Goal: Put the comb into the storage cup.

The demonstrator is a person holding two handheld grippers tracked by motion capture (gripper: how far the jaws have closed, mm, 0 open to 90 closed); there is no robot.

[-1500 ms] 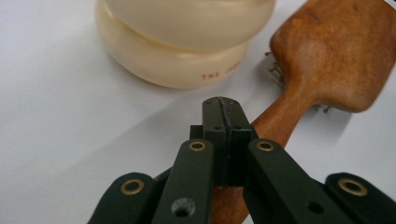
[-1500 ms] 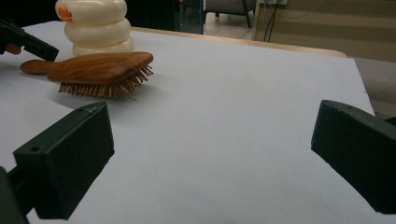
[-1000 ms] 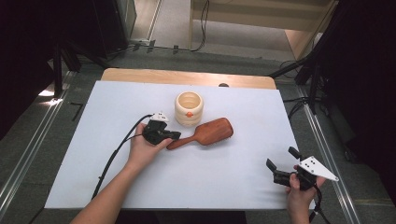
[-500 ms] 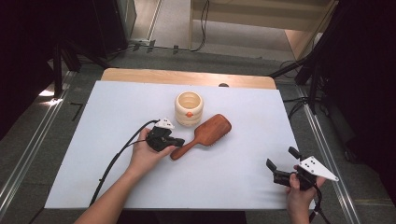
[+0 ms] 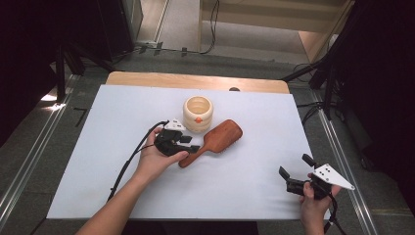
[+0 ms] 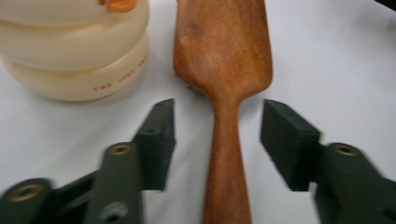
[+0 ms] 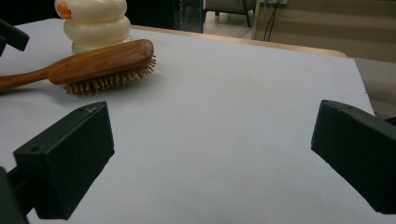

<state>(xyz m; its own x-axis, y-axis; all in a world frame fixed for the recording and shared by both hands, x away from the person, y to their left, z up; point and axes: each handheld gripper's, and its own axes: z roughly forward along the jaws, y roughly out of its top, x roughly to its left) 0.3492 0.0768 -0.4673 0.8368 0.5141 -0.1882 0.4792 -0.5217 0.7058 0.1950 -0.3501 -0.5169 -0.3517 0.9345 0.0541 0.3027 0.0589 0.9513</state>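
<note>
Near the middle of the high view, I have my left tongs [image 5: 188, 145] spread wide on either side of the handle of the reddish-brown wooden paddle hairbrush [image 5: 215, 142], gripping nothing yet; in the left gripper view both black pads stand apart from the wood. That brush lies bristles-down on the white-covered table [image 5: 244, 191], its handle pointing to the lower left of the frame, its head just beside the cream ribbed cup with an orange spot [image 5: 197, 113]. My right tongs [image 5: 298, 172] sit at the lower right of the frame, well apart from everything, also spread and empty.

I judge the risk lies in closing: the handle is rounded and smooth, so an off-centre squeeze could roll or skid it. A swing of the head could also nudge the cup beside it.
</note>
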